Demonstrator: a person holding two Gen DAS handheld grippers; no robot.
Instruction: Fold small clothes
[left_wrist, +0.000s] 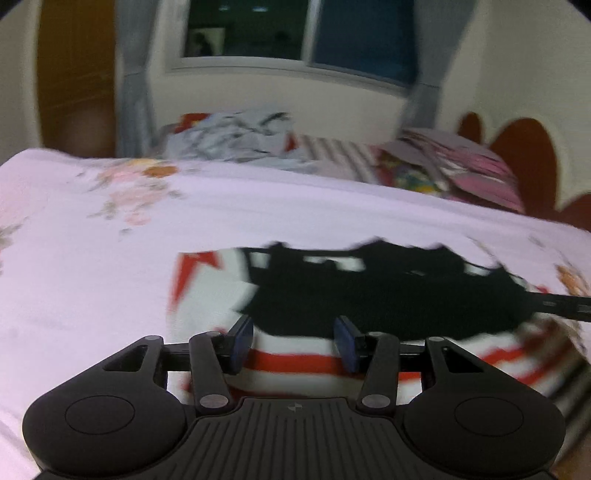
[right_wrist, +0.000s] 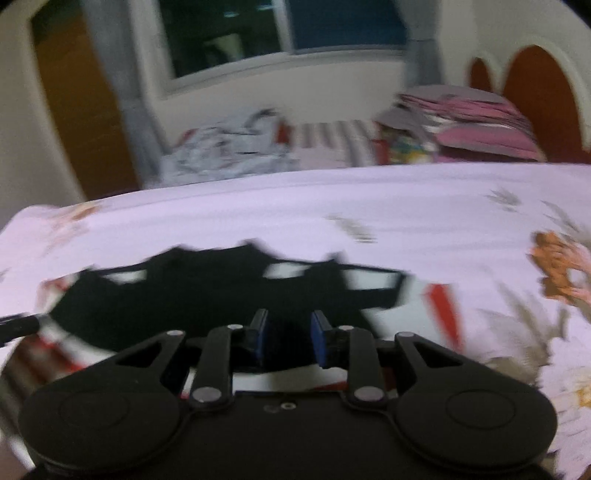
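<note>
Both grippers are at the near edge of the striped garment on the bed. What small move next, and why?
Probably raise both grippers slightly to test the hold. The left gripper and right gripper sit over the near edge of the garment, which lies spread on the pink bedsheet, but blur hides whether their pads pinch cloth.

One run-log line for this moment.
garment: spread on bedsheet | left tongs: open over it | right tongs: grip unclear, blurred

Home bedroom: floral sheet (left_wrist: 258, 206) on bed, clothes pile (left_wrist: 236, 136), curtain (left_wrist: 135, 74), window (left_wrist: 295, 29).
</note>
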